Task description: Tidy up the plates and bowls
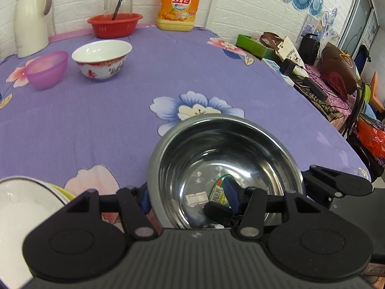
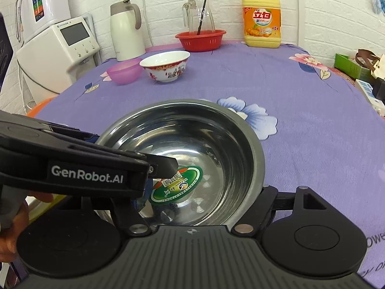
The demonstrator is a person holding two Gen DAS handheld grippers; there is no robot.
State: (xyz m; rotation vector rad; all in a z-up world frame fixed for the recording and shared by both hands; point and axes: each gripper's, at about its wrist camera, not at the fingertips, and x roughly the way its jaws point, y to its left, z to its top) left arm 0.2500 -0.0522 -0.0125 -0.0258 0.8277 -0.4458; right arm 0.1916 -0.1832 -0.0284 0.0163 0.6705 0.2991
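Steel bowl (image 1: 225,168): near the counter's (image 1: 120,120) front edge, at 6 o'clock in both views, green label on its floor.
Left tool (image 1: 190,202): pinched on the bowl's near-left wall, one finger inside, one outside.
Right tool (image 2: 204,219): arms spread wide around the near rim; whether the tips touch it I cannot tell.
White plate (image 1: 21,207): at 8 o'clock of the bowl, likely stacking spot.
Other bowls: patterned bowl (image 2: 166,66) and purple bowl (image 2: 125,71), far at 11 o'clock.
Doing it well: lift level, wall grip only; steel is slick, so move slowly and lower straight down.
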